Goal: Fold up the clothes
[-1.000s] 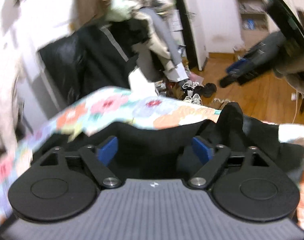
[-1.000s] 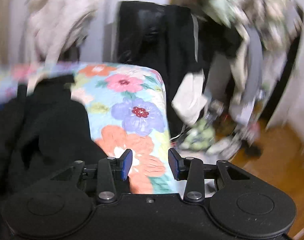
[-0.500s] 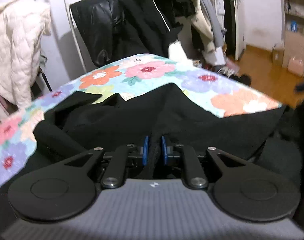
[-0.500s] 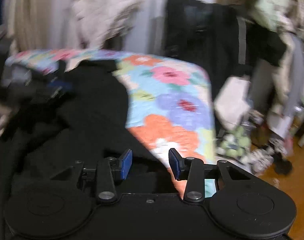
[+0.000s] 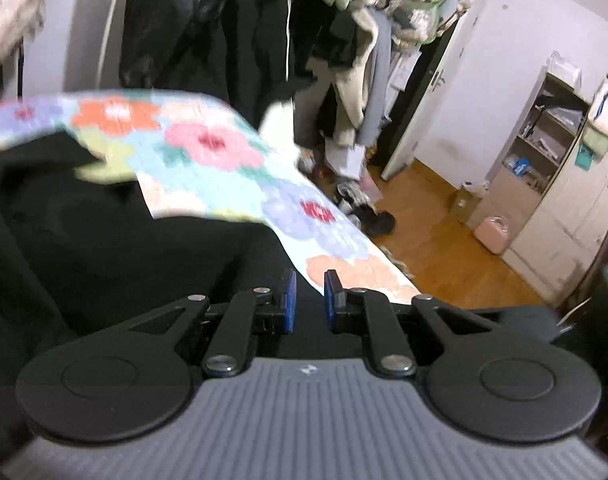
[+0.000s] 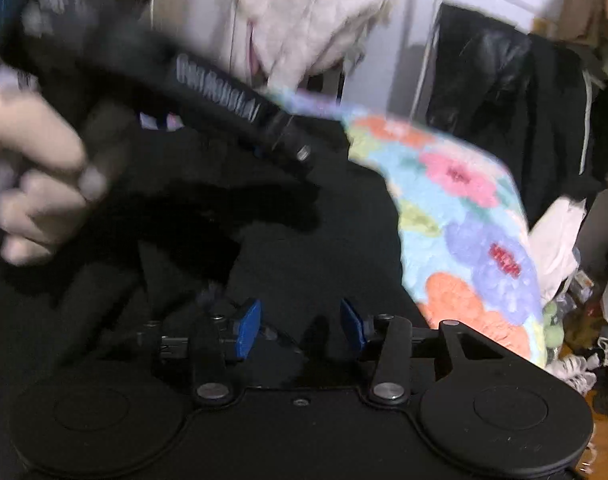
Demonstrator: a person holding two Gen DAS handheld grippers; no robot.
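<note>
A black garment [image 5: 104, 240] lies crumpled on a bed with a floral cover [image 5: 208, 148]. In the left wrist view my left gripper [image 5: 307, 300] sits low at the garment's right edge, its blue pads [image 5: 290, 300] close together with black cloth pinched between them. The right wrist view shows the same garment [image 6: 304, 240] and floral cover [image 6: 471, 216]. My right gripper [image 6: 300, 328] hovers over the black cloth with its pads [image 6: 250, 328] wide apart and nothing between them. A person's hand [image 6: 36, 180] holds the blurred left gripper [image 6: 300, 156] at upper left there.
Dark jackets [image 5: 176, 20] and mixed clothes [image 5: 367, 8] hang behind the bed. A white puffy coat [image 6: 304, 12] hangs at the back. Shoes [image 5: 367, 216] and a pink bag [image 5: 491, 232] lie on the wooden floor [image 5: 443, 248] beside a cabinet [image 5: 543, 140].
My left gripper went from wide open to shut on the black cloth and has swung toward the bed's right edge. My right gripper stayed open and turned left over the garment.
</note>
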